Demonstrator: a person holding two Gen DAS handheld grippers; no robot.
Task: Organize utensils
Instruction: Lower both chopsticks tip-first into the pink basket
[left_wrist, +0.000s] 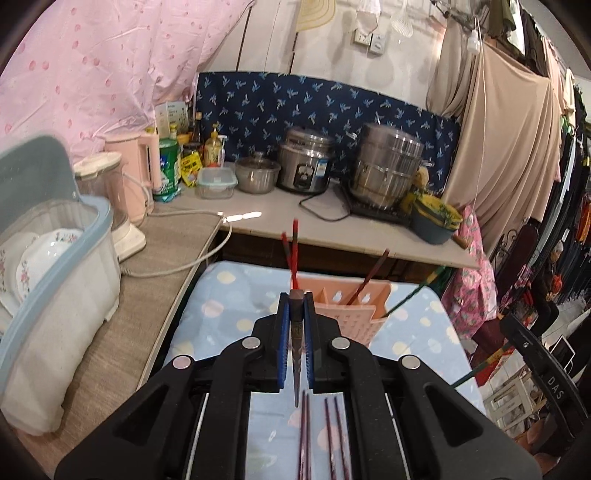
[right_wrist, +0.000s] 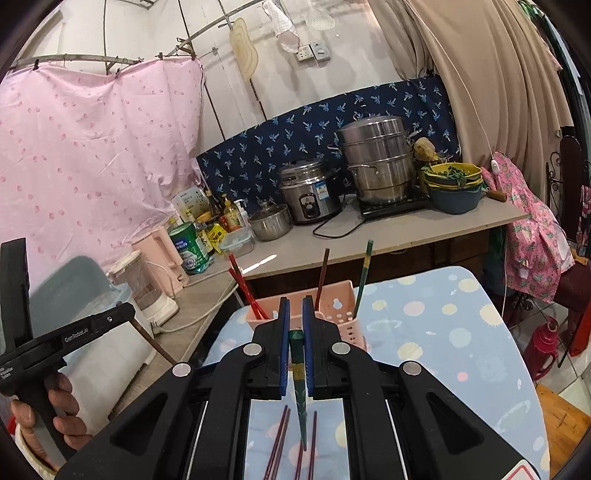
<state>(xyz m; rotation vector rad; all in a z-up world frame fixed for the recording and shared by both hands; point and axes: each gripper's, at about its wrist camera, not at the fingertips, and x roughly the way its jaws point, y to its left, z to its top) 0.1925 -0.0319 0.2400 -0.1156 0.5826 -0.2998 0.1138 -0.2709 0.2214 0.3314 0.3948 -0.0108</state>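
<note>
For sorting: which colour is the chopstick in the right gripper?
Dark green chopstick, with a yellowish band; right wrist view shows it best.

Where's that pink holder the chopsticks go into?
The pink holder stands on the spotted blue cloth just ahead of both grippers, near the counter's edge.

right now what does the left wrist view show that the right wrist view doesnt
Only the left wrist view shows plates in a lidded bin and the brown chopstick its jaws clamp. Only the right wrist view shows a hand on the other gripper's handle, a red flask, and a clamped green chopstick. Both show the pink holder, rice cooker and steamer pot.
</note>
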